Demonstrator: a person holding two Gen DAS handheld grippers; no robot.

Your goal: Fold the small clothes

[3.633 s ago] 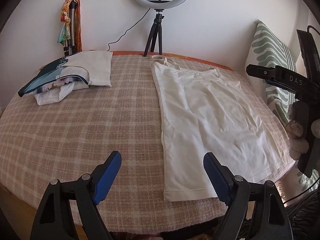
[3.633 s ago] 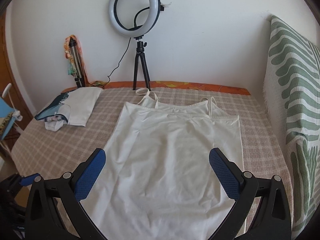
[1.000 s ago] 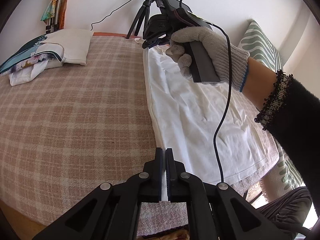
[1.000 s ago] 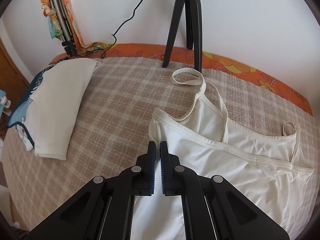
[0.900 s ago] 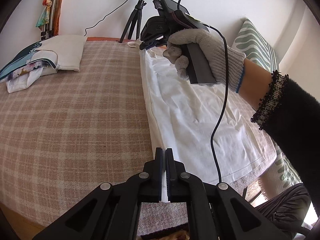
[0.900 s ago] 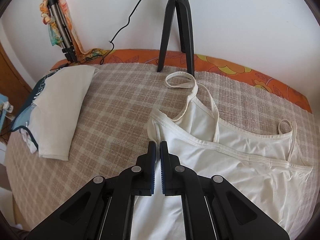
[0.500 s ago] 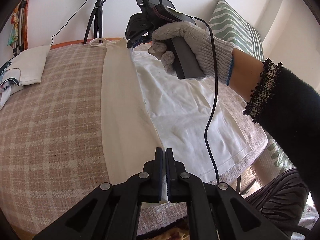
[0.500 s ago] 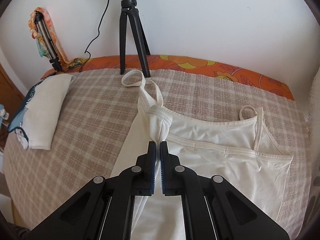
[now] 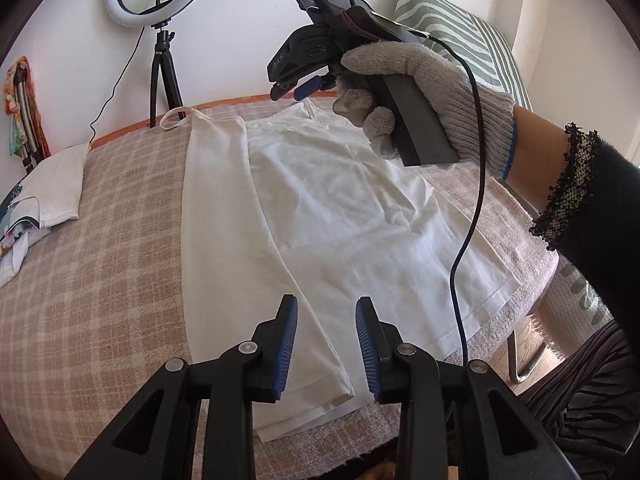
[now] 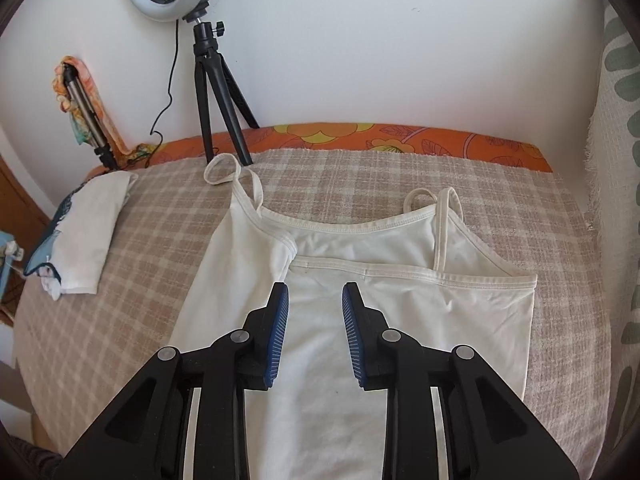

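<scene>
The white camisole (image 9: 344,216) is spread flat on the checked table (image 9: 100,280), its left side folded over the middle. The left gripper (image 9: 326,344) is held low above the hem, fingers parted and empty. The right gripper (image 10: 312,336), gripped by a gloved hand (image 9: 424,92), is poised above the neckline, fingers likewise apart and empty.

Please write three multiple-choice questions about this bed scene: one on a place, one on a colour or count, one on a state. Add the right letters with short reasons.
1. Where does the stack of folded clothes lie, seen from the right wrist view?
A. Left of the white strappy camisole
B. On the green-patterned pillow
C. Under the ring light tripod

2. What colour are the pads of each tool?
A. Red
B. Blue
C. Yellow

3. What state is the camisole in?
A. Rolled into a ball
B. Hanging from the tripod
C. Flat, one side folded inward

Answers:
1 A, the stack sits at the bed's left edge.
2 B, ribbed blue pads show on the left tool and right tool.
3 C, its left panel overlaps the middle.
</scene>
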